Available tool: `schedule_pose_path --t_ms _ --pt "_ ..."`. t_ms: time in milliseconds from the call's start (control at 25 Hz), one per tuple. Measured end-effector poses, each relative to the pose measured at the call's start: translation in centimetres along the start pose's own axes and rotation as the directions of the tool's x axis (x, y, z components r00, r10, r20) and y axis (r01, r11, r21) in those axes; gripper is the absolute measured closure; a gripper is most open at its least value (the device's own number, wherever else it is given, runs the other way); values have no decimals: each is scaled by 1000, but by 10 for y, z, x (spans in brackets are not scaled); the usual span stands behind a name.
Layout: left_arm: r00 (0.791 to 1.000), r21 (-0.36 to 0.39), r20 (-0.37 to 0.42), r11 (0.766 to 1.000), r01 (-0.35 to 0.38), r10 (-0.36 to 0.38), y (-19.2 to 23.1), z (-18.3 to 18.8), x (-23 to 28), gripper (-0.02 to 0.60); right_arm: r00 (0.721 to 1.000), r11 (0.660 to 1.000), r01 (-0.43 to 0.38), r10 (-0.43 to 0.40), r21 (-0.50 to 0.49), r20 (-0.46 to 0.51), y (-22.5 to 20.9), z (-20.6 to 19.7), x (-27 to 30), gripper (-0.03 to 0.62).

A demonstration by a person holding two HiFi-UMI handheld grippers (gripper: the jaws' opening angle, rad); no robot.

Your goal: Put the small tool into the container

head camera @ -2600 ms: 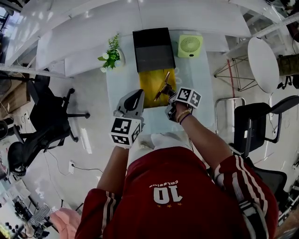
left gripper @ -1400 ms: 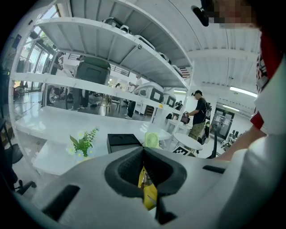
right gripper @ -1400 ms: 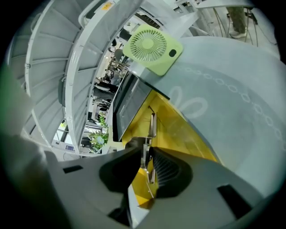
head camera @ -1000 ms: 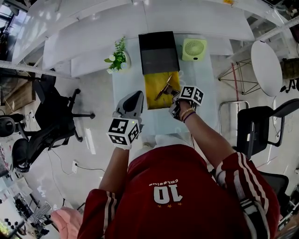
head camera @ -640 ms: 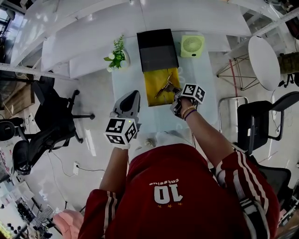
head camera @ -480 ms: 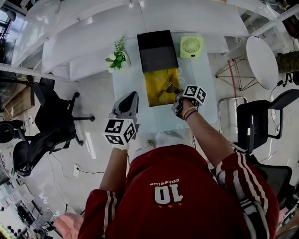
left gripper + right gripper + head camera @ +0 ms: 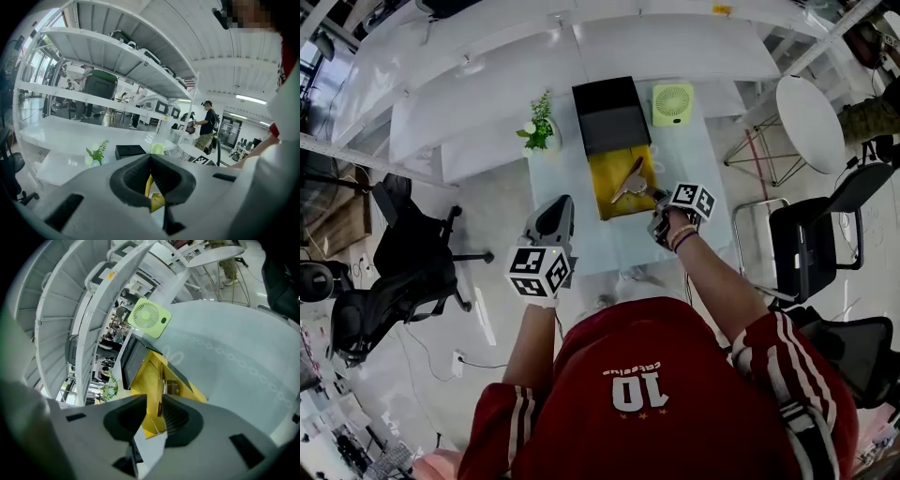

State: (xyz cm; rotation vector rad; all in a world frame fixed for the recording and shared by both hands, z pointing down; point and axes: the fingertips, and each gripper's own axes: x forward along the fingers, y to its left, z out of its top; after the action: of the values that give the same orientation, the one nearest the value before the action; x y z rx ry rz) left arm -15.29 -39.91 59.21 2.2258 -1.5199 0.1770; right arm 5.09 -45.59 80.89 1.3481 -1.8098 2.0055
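We look steeply down on a person in a red shirt standing at a pale glass worktop (image 7: 581, 234), with a gripper in each hand. The right gripper (image 7: 657, 194) reaches over the near right corner of an open yellow container (image 7: 602, 173) in the middle of the worktop. In the right gripper view, we see its jaws (image 7: 153, 404) standing only narrowly apart around the thin brown handle of the small tool (image 7: 163, 378). The handle lies against one jaw, and a metal part sits further along it. From above, the small tool (image 7: 628, 178) slants across the container's right half, above its yellow floor. We cannot tell whether its far end touches that floor.

The left gripper (image 7: 554, 211) hovers over the near left part of the worktop, well apart from the container. Its own view shows the jaws (image 7: 150, 161) pressed together with nothing between them, pointing toward the yellow container (image 7: 157, 201).

A black box (image 7: 607, 114) sits touching the container's far edge, and we see it again past the container in the right gripper view (image 7: 131, 359). A light green fan (image 7: 673, 103) stands to its right and a small potted plant (image 7: 539, 127) to its left, both at the back of the worktop
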Motion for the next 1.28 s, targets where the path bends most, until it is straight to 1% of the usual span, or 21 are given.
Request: schedule_pose_path --t_ms 120,240,480,680,800,920,1080,1280 --pt "1000 9 3 1000 15 -15 -7 4 -7 583 1000 1000 -2 2 -25 16 3 -4 -15 510" --pt "1000 18 15 1000 22 -22 -13 12 -14 583 999 996 0 2 -88 32 5 -6 -30 508" --pt "999 25 32 999 27 -27 -17 18 -32 583 997 988 38 -28 -150 66 -6 -11 -55 510" --pt "999 15 33 999 28 -29 -18 13 -49 583 993 963 54 -26 -263 111 3 -15 -78 514" --pt "999 13 39 1000 28 -29 -18 11 -61 583 990 936 64 -17 -347 136 16 -18 -90 514" --pt "999 17 42 999 27 -28 -19 8 -78 583 986 894 89 -17 -438 165 29 -27 -107 519" --pt "998 29 49 999 33 -34 -23 6 -100 583 979 846 114 -7 -520 203 42 -43 -130 522" --pt "997 36 68 999 28 -30 -25 9 -128 583 971 767 117 45 -631 235 65 -66 -162 522"
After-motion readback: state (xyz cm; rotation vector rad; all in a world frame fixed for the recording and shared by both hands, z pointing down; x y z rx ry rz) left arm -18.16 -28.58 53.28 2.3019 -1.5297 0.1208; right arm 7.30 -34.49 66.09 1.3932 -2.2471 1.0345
